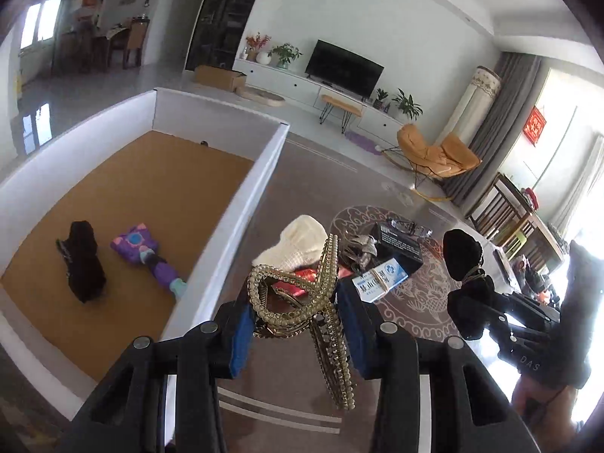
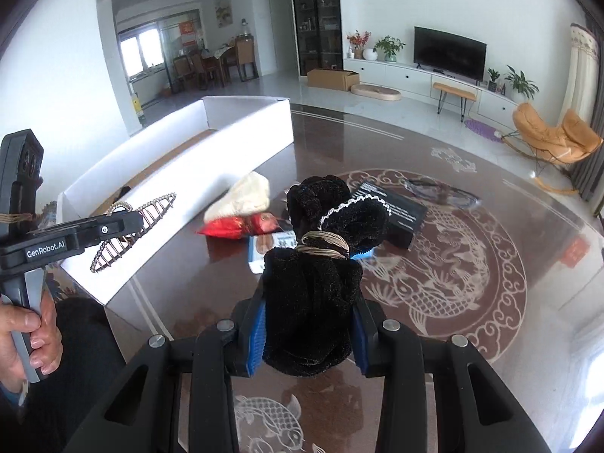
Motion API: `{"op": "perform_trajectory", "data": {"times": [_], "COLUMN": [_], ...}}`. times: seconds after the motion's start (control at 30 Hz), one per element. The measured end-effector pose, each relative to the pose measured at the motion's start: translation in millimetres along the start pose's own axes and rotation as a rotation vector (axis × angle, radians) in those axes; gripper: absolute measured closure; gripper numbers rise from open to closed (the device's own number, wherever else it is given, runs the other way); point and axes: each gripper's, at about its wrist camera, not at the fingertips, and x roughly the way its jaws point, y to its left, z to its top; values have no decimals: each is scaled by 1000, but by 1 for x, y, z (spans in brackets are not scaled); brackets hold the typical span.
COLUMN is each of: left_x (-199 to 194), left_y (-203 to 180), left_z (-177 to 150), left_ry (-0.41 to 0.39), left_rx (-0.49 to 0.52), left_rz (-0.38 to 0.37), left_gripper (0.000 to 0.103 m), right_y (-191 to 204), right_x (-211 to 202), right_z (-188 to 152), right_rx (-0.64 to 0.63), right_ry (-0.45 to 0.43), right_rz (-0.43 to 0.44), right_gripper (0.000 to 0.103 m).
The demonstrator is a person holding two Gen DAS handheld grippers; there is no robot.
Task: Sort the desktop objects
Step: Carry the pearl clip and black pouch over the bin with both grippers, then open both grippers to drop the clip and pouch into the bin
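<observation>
Gold rhinestone hair clip [image 1: 302,302] sits clamped in my left gripper [image 1: 294,324] beside the white box [image 1: 226,204]. Black sock bundle [image 2: 313,294] fills my right gripper [image 2: 307,336].

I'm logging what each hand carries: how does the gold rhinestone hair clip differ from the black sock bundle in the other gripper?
The gold hair clip is a rigid, open, studded frame; the black sock bundle is soft, fuzzy and solid-looking. The clip is shiny gold, the bundle matte black with a tan band around its middle. The clip sits in the left gripper, the bundle in the right gripper. Both are held above the table rather than in the white box.
</observation>
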Motion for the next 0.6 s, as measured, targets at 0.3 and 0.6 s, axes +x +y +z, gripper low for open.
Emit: {"op": "perform_trajectory", "data": {"times": [0.3, 0.6], "left_x": [-11, 23], "left_y": [155, 203], "left_z": [53, 33], "left_ry": [30, 131], "left_rx": [-143, -161], "left_rz": [318, 452], "left_gripper": [61, 44], "right_y": [170, 270], "right_x": [57, 163], "right_z": [96, 92], "right_rx": [-202, -330], "right_ry": [-5, 273], "right_rz": [335, 451], "right_gripper": [66, 40]}}
